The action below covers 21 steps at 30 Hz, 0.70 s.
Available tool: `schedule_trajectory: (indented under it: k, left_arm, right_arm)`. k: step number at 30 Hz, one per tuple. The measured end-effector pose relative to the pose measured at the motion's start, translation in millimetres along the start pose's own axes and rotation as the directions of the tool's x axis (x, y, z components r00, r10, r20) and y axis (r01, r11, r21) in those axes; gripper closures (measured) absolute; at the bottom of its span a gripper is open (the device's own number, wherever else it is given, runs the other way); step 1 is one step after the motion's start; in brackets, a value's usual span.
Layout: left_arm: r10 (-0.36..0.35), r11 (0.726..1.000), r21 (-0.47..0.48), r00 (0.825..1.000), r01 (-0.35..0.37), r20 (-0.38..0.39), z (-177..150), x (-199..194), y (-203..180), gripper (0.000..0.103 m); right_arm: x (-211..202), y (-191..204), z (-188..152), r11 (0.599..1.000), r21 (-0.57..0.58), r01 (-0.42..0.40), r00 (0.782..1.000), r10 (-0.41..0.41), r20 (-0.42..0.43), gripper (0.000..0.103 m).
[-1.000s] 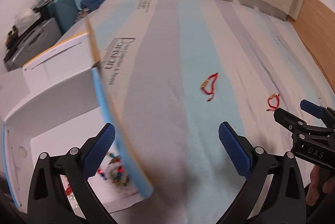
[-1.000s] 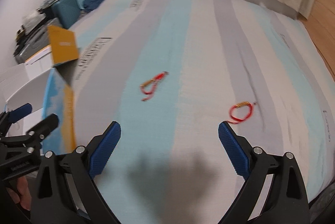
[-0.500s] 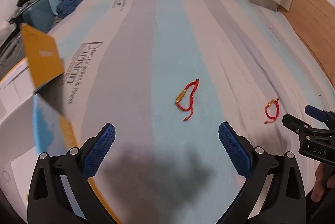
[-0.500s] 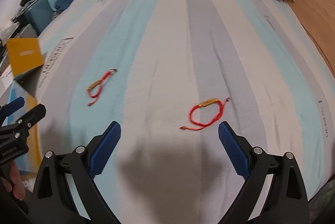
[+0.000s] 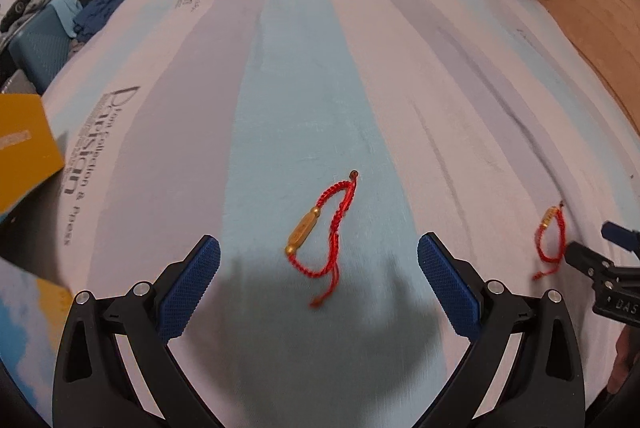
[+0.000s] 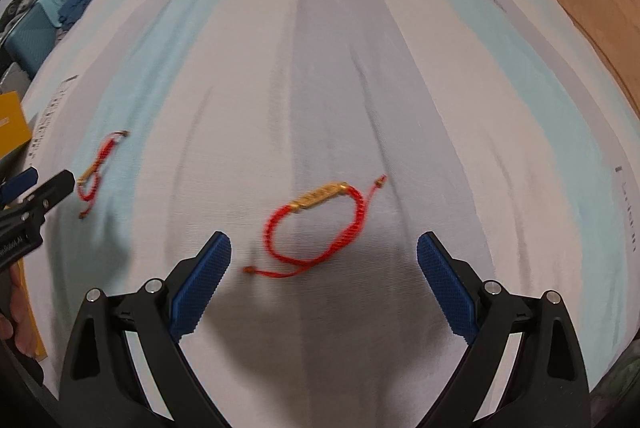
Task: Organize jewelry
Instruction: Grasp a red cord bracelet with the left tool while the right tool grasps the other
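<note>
Two red cord bracelets with gold tube beads lie on a striped bedsheet. The left bracelet [image 5: 324, 234] lies just ahead of my left gripper [image 5: 319, 274], which is open with nothing between its blue pads. The same bracelet [image 6: 96, 172] shows at the left of the right wrist view. The right bracelet [image 6: 320, 224] lies just ahead of my right gripper [image 6: 324, 274], also open and empty. That right bracelet [image 5: 550, 242] appears at the far right of the left wrist view, close to the right gripper's fingertips [image 5: 584, 256].
The striped sheet [image 5: 304, 76] spreads ahead in blue, grey and white bands. A yellow box flap [image 5: 24, 152] and a blue-printed box edge [image 5: 28, 312] stand at the left. A teal suitcase [image 5: 36, 56] and clothes sit far left; wooden floor [image 5: 600, 12] lies right.
Both grippers swung right and forward, away from the open box, and came low over the bracelets. Each bracelet now lies centred just ahead of a gripper. Both stayed open.
</note>
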<state>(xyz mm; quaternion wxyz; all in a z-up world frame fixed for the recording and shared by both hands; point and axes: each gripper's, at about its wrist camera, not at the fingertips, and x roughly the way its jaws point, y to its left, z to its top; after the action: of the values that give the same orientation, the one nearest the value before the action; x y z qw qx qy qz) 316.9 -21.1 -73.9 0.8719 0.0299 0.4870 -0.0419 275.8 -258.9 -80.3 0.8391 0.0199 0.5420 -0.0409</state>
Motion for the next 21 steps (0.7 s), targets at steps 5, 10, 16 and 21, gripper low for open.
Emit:
schedule_trajectory:
  k: [5, 10, 16, 21]
  left_arm:
    - [0.014, 1.0, 0.01, 1.0, -0.014, -0.013, 3.0, 22.2, -5.3, 0.007]
    - [0.009, 1.0, 0.02, 1.0, -0.008, -0.021, 3.8, 32.9, -11.1, 0.01]
    - [-0.043, 0.999, -0.007, 0.997, 0.043, -0.064, 7.7, 50.1, -9.8, 0.042]
    - [-0.066, 0.998, 0.004, 0.995, 0.067, -0.079, 8.1, 59.7, -7.0, 0.056]
  right_arm:
    - [13.3, -11.6, 1.0, 1.0, 0.019, 0.001, 1.0, 0.0, -0.018, 0.013]
    - [21.8, -17.5, 4.0, 0.999, 0.031, -0.013, 0.999, 0.014, -0.034, 0.02]
    - [32.1, -23.1, 7.3, 0.999, 0.048, -0.024, 0.998, 0.027, -0.054, 0.035]
    - [35.4, -20.1, 5.5, 1.0, 0.017, -0.023, 0.999, 0.024, -0.046, 0.047]
